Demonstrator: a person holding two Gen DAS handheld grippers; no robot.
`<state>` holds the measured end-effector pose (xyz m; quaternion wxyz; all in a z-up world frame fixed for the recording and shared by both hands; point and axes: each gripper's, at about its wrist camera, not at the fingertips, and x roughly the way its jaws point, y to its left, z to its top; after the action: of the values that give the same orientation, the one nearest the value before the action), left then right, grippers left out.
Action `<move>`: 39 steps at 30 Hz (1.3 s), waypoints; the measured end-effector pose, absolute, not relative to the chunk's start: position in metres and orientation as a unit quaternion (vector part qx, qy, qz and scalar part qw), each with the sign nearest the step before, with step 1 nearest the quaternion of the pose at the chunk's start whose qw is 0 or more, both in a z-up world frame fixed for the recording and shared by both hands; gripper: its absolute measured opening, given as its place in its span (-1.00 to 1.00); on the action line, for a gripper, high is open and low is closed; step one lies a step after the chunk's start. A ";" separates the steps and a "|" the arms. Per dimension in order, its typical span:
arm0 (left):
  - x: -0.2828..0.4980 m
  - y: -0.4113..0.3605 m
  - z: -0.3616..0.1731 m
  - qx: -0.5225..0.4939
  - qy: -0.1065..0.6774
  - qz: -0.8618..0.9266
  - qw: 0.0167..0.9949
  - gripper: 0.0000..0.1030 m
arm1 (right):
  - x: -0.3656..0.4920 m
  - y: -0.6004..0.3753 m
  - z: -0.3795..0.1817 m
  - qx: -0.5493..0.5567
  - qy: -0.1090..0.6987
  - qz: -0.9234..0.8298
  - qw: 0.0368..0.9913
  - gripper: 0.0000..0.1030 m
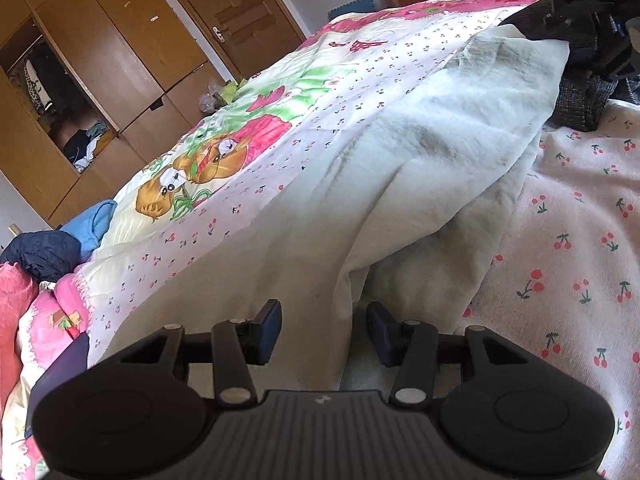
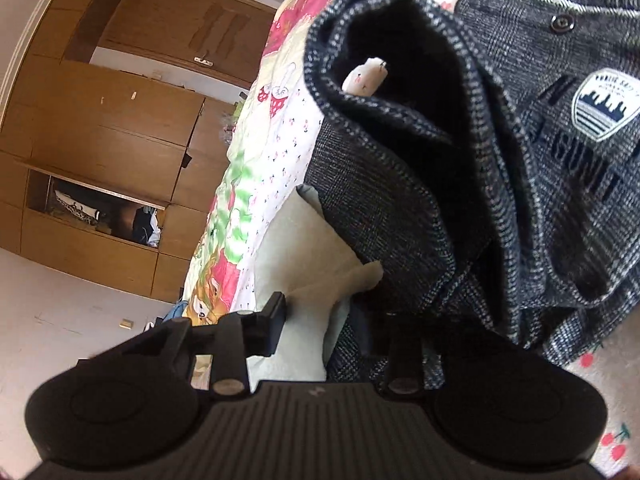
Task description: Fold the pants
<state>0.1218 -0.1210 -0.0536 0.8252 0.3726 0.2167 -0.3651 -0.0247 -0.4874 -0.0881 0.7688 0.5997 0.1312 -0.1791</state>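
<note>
Cream-white pants (image 1: 420, 168) lie lengthwise on the bed, stretching away from my left gripper (image 1: 324, 330). That gripper is open, its jaws either side of a raised fold at the near end of the pants. My right gripper (image 2: 320, 328) is open at the far end of the pants (image 2: 304, 248); its right finger is hidden under a dark grey checked garment (image 2: 460, 184). The right gripper also shows in the left wrist view (image 1: 592, 12), at the top right, above the dark garment (image 1: 580, 100).
The bed has a cherry-print sheet (image 1: 580, 240) and a cartoon-print quilt (image 1: 240, 140). Blue and navy clothes (image 1: 60, 240) lie at the bed's left edge. A wooden wardrobe (image 1: 100, 60) stands beyond, with an open compartment.
</note>
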 end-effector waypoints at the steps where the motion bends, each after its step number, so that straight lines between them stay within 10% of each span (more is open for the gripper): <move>1: 0.121 -0.121 -0.054 0.373 0.216 -0.366 0.825 0.19 | -0.021 -0.487 -0.089 0.599 0.132 -0.179 0.769 -0.23; 16: 0.120 -0.122 -0.053 0.378 0.212 -0.372 0.821 0.19 | -0.042 -0.479 -0.056 0.529 0.122 -0.229 0.808 -0.14; 19: 0.120 -0.120 -0.053 0.380 0.211 -0.373 0.820 0.19 | -0.038 -0.475 -0.037 0.484 0.123 -0.234 0.834 -0.92; 29: 0.122 -0.116 -0.049 0.377 0.215 -0.368 0.822 0.19 | -0.012 -0.456 -0.008 0.498 0.043 -0.090 0.861 -0.93; 39: 0.120 -0.113 -0.054 0.373 0.214 -0.376 0.821 0.19 | -0.021 -0.482 -0.075 0.528 0.145 -0.185 0.816 -0.83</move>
<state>0.1195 -0.1126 -0.0541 0.8206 0.3733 0.2142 -0.3760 -0.0213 -0.4822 -0.0752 0.8161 0.5279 0.1452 -0.1850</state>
